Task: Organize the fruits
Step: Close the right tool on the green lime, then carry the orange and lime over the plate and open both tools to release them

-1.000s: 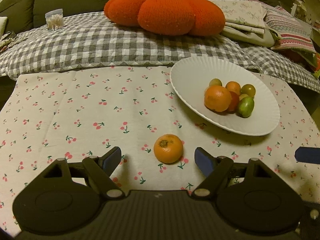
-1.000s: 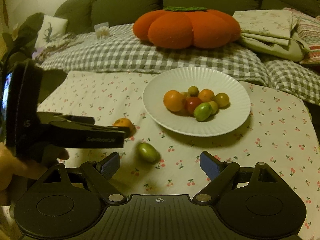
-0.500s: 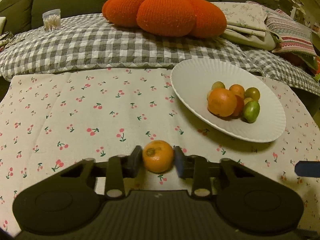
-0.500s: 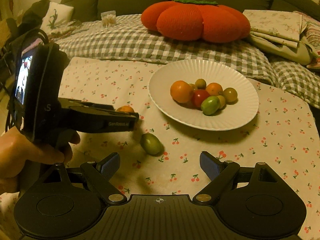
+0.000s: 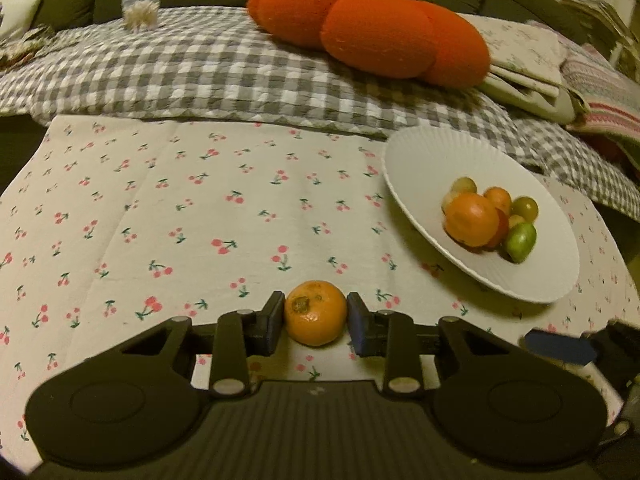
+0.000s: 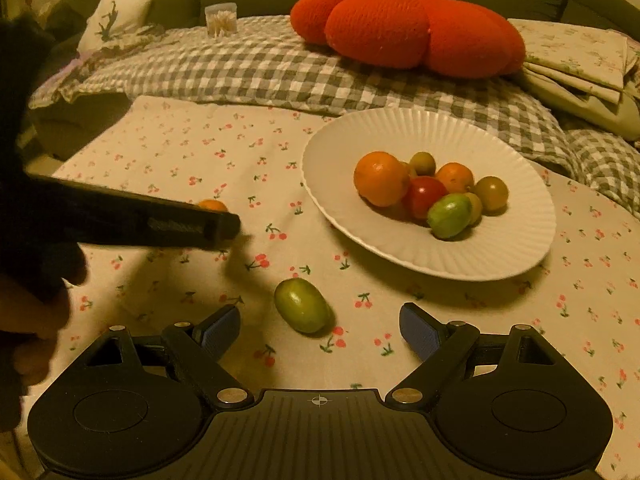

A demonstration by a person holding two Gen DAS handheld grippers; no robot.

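Note:
My left gripper (image 5: 315, 318) is shut on a small orange mandarin (image 5: 315, 312), held between both pads just above the cherry-print cloth. In the right wrist view that gripper (image 6: 216, 224) shows from the side, with the mandarin (image 6: 213, 205) peeking behind it. My right gripper (image 6: 320, 326) is open, with a green oval fruit (image 6: 303, 305) lying on the cloth between and just ahead of its fingers. A white ribbed plate (image 6: 520, 240) holds several orange, red and green fruits (image 6: 424, 194); it sits to the right in the left wrist view (image 5: 424, 160).
A grey checked blanket (image 6: 260, 68) with an orange pumpkin cushion (image 6: 404, 28) lies behind the table. Folded cloths (image 6: 576, 64) are at the back right, and a small jar of swabs (image 6: 221, 19) at the back left.
My left gripper closed on the mandarin and lifted it slightly. My right gripper moved closer to the green fruit and stays open.

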